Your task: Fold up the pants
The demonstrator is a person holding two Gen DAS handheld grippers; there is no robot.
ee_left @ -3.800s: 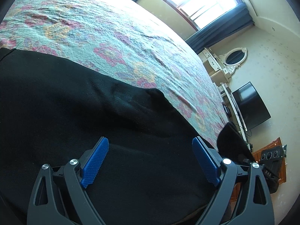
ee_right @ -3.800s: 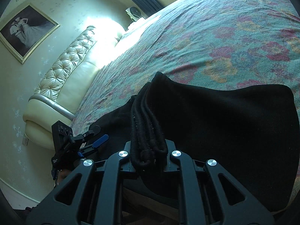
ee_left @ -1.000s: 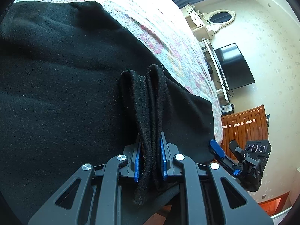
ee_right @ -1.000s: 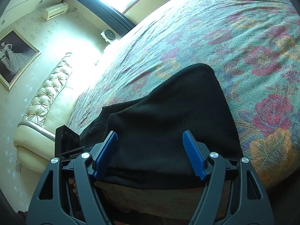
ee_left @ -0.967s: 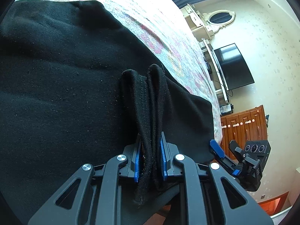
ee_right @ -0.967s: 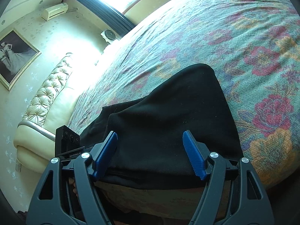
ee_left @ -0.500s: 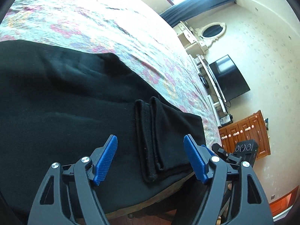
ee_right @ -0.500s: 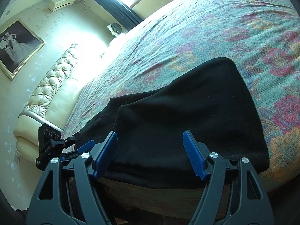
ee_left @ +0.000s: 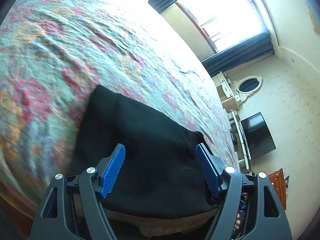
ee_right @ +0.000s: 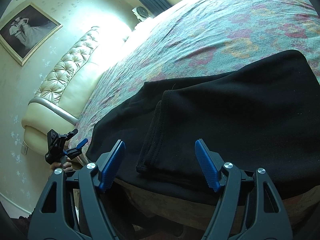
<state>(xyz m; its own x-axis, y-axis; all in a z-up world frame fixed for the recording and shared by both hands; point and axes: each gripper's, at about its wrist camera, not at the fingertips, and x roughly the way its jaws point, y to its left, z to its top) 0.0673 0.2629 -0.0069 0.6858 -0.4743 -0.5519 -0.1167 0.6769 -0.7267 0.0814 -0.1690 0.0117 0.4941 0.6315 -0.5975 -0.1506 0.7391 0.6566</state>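
Right wrist view shows my right gripper (ee_right: pixel 160 160) spread wide with nothing between its blue pads (ee_right: pixel 207 165), hanging just off the near edge of the bed (ee_right: pixel 200 26). Below it the black pants (ee_right: pixel 230 110) lie flat on the flowered bedspread, right at that edge, I think so both my hands can reach them without leaning. A doubled hem end (ee_right: pixel 152 132) lies on top of the lower layer, so I judge one fold is already laid. My left gripper (ee_right: pixel 77 147) shows at the left of this view, held in a hand off the bed's corner, clear of the cloth.

Left wrist view blurs, but my left gripper's jaws stand wide and empty over the folded end (ee_left: pixel 128 124) of the pants. The bundle's long axis runs along the bed edge, from that fold on my left toward my right, where its far end goes out of sight
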